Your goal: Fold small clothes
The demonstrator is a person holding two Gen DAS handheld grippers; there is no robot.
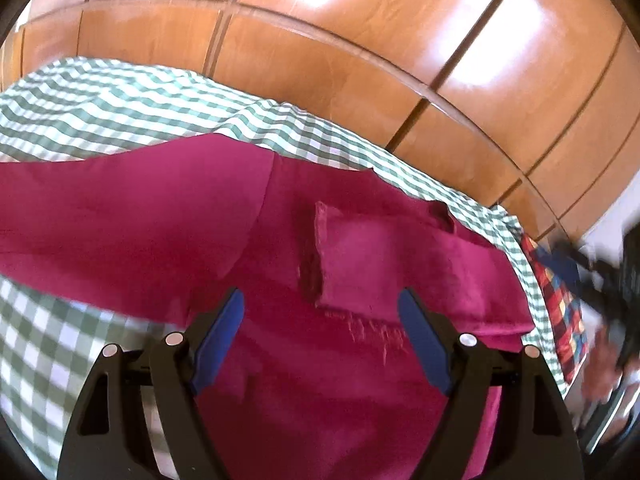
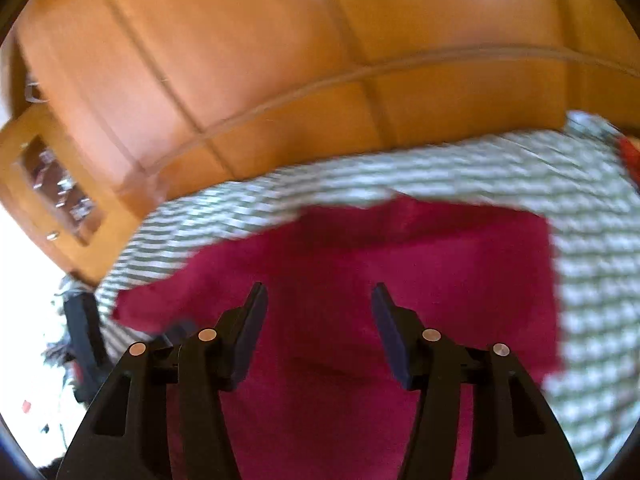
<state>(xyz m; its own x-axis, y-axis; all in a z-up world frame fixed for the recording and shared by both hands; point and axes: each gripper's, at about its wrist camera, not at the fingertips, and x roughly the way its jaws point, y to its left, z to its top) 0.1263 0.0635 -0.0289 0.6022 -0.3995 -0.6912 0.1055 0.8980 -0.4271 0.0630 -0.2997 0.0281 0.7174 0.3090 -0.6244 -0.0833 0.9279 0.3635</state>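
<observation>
We see the left tool point(image 1: 320, 304) spread wide and the right tool point(image 2: 319, 300) parted, both empty, above the magenta garment point(image 1: 168, 216) filling each frame's centre, spread on the green checked cloth point(image 1: 100, 100) before the wooden wardrobe point(image 1: 360, 40) above.

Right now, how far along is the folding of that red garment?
Done: the red garment lies spread on the checked cloth, with a small flap turned over on top. In hand: nothing; the left gripper and right gripper both stand open above it, gripping no fabric. Left: the main folds, as most of the garment looks like a single unfolded layer.
</observation>
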